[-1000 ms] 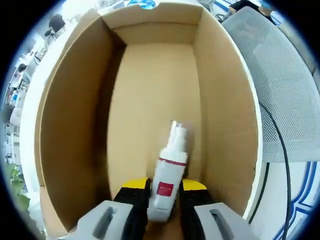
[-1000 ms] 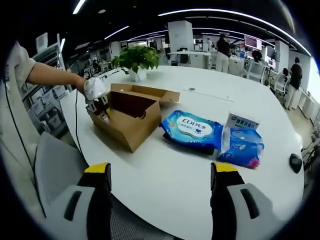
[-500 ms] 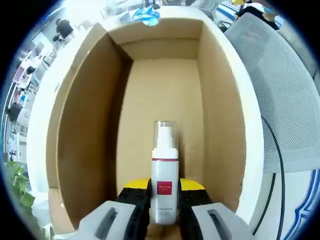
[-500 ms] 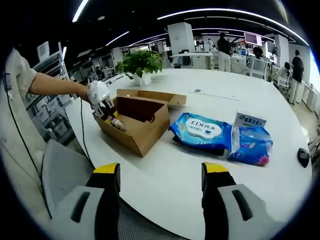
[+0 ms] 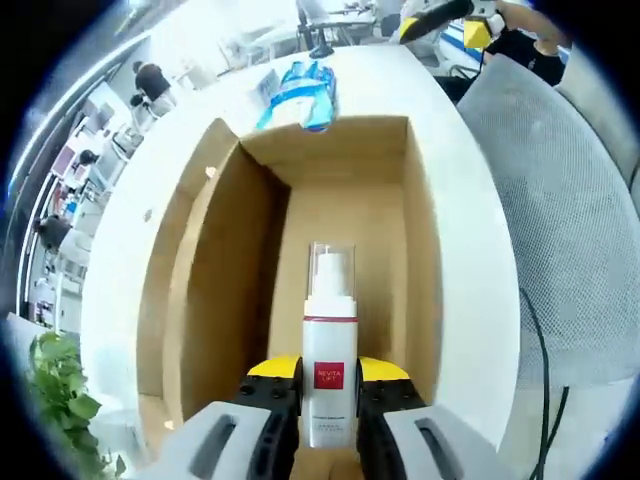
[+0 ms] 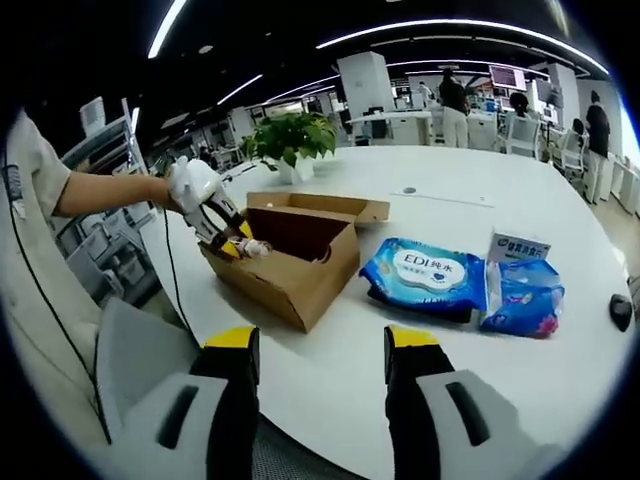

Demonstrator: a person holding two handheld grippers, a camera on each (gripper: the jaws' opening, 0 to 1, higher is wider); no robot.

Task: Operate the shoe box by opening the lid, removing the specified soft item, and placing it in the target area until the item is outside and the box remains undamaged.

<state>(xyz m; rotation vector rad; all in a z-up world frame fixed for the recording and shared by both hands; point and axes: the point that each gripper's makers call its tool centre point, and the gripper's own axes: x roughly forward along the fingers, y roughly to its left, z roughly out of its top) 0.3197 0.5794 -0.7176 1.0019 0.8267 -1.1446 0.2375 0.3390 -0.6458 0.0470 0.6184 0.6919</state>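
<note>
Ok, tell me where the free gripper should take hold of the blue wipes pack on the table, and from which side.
Grip the blue wipes pack across its near long edge, coming down from above on the right gripper side. It lies flat on the white table, soft and wide, so probably only a pinched edge fits between the jaws. The smaller pack touches its far end, so avoid that side.

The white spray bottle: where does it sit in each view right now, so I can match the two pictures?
Left gripper view: the white spray bottle stands low at centre, gripped in the left claw, over the open cardboard box.
Right gripper view: it is small, left of centre, at the box's near-left end.
Shared landmark: the blue wipes pack beyond the box.
</note>
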